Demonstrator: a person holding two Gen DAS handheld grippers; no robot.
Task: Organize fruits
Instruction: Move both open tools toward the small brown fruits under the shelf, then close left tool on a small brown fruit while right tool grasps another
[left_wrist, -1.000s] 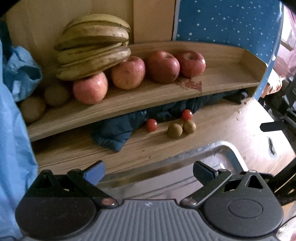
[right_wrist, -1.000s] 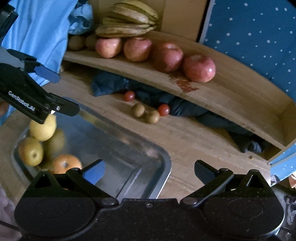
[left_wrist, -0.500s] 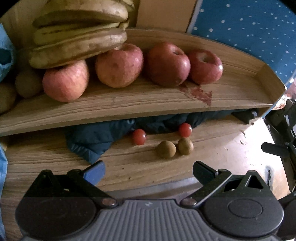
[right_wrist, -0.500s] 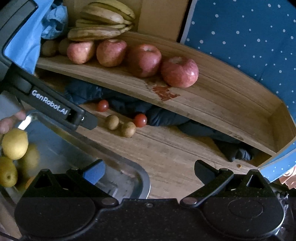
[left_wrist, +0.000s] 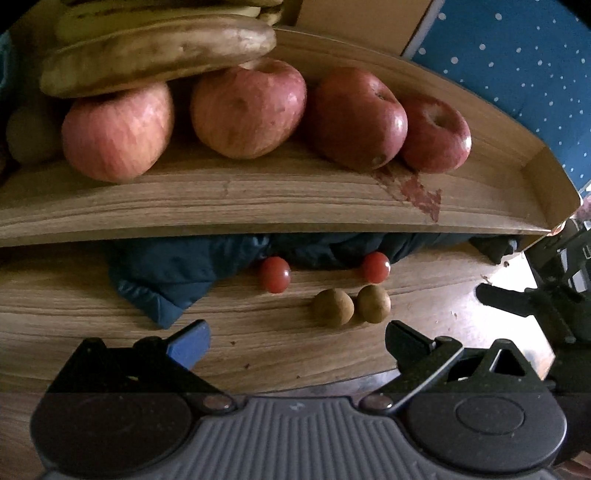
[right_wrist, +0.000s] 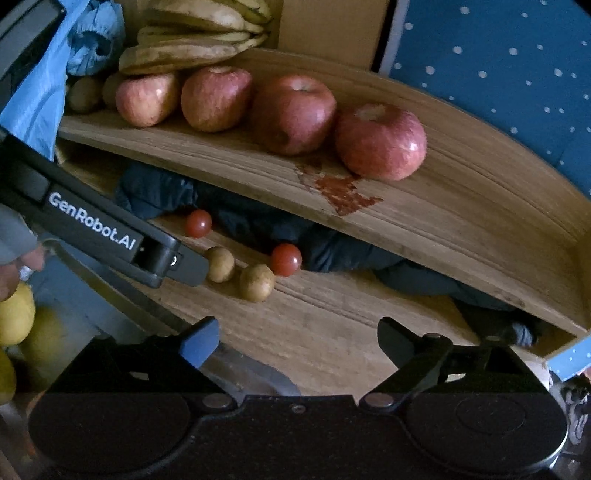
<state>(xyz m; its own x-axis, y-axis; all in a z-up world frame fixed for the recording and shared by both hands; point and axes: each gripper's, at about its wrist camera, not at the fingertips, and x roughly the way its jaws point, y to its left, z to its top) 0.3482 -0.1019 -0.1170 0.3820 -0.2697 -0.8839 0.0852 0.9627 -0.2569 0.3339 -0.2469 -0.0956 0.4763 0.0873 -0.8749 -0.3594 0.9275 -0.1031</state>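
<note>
Fruits: two brown longans (left_wrist: 349, 304) and two glossy cherry tomatoes (left_wrist: 274, 274) lie loose on the grained wooden table (left_wrist: 92, 317), now closer than a second ago. Next pick, I judge. My left gripper (left_wrist: 295, 334) stands released, empty; my right gripper (right_wrist: 295, 341) is closing on nothing. Matte apples (left_wrist: 247, 110) line the raised wooden shelf (left_wrist: 221, 206).

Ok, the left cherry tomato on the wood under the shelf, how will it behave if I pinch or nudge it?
The left cherry tomato is round and lies loose on flat wood, so a nudge probably rolls it. Its glossy skin suggests it may slip between the fingers. It looks thin-skinned, so a hard squeeze could split it.
</note>
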